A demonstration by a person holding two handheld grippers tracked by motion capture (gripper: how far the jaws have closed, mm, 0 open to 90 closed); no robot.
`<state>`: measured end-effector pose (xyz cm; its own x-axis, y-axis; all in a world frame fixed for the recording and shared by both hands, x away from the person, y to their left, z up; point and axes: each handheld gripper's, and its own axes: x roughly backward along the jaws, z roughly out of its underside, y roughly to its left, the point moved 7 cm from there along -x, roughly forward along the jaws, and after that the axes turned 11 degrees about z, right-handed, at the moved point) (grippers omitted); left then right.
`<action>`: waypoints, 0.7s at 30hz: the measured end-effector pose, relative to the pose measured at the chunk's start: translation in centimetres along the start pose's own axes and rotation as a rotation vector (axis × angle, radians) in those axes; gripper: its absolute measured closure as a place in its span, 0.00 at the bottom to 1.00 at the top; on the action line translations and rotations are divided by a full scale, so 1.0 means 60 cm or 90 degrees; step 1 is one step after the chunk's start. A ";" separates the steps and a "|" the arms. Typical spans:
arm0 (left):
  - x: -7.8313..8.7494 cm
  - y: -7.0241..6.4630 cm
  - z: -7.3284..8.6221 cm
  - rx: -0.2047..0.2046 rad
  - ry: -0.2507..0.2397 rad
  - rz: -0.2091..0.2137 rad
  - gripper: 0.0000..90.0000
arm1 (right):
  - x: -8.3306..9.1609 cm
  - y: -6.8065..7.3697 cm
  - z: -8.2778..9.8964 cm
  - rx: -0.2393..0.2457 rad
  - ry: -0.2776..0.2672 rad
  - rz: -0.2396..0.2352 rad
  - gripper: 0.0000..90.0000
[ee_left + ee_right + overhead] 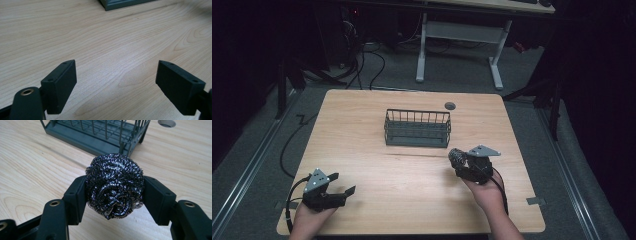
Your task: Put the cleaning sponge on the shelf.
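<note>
I see a pale wood-grain tabletop [377, 165], smooth with a soft sheen. At its middle stands a dark wire basket [417, 128], matt metal. Just nearer than it, a steel wool scourer [115, 185] glints, coiled and rough, pressed between matt black plastic pads [77, 198].

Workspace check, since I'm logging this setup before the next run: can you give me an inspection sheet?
Surface: light wood table, with a round grommet hole near its far edge.
Job's things: dark wire basket standing upright mid-table, looks empty; steel wool scourer held off the table.
Clutter: nothing seen.
Grippers: left gripper open with nothing between its jaws, near the table's front left corner; right gripper shut on the scourer, just short of the basket.
Cables: one trails from each gripper; more lie on the floor behind the table.
Surroundings: dark room, grey floor, white-legged desk beyond.
</note>
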<state>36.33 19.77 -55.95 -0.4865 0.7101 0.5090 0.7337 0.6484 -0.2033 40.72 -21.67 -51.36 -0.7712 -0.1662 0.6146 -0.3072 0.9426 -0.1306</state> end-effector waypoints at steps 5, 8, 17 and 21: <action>0.000 0.000 0.000 0.000 0.001 0.000 0.20 | 0.002 0.004 -0.016 -0.004 -0.010 -0.004 0.44; 0.000 0.000 0.000 -0.001 0.001 0.000 0.20 | 0.003 0.004 -0.029 -0.003 -0.021 -0.007 0.44; 0.000 0.000 0.000 -0.001 0.003 -0.002 0.20 | 0.002 0.011 -0.063 -0.004 -0.040 -0.010 0.44; 0.000 0.001 0.001 -0.001 0.003 -0.003 0.20 | 0.002 0.015 -0.079 0.003 -0.050 -0.011 0.44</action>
<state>36.34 19.81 -55.98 -0.4874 0.7056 0.5144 0.7322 0.6512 -0.1995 42.98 -19.46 -47.72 -0.8074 -0.2042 0.5535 -0.3225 0.9384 -0.1242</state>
